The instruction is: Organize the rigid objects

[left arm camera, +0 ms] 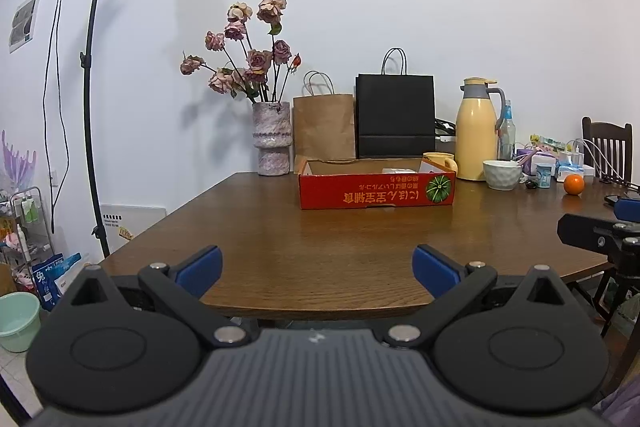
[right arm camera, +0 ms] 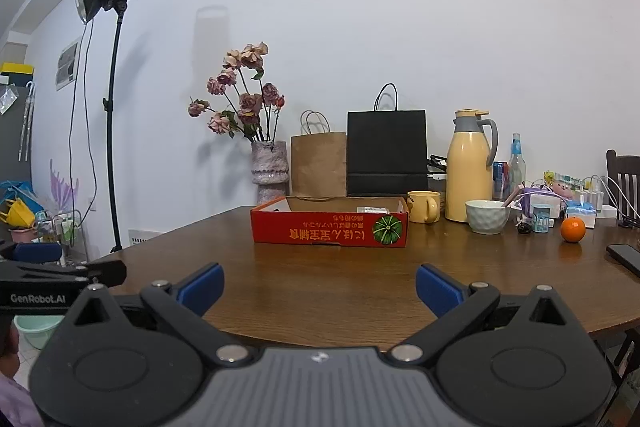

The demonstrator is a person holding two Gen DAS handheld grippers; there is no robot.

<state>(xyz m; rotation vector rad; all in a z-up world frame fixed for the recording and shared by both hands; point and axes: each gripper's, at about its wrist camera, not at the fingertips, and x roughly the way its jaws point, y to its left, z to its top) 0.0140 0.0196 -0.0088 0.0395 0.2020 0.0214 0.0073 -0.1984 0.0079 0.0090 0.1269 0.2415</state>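
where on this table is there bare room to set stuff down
Bare wood spans from the red box to the near table edge, and left of the box below the vase. The right back is crowded: mug, thermos, bowl, orange, phone.

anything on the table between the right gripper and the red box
Nothing visible. Only bare wooden table lies between the open right gripper and the red box; the mug, bowl and orange sit off to the right.

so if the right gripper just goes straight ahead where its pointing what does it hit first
Probably the red cardboard box: the right gripper is open over the bare near table, aimed roughly at it. Depth is uncertain.
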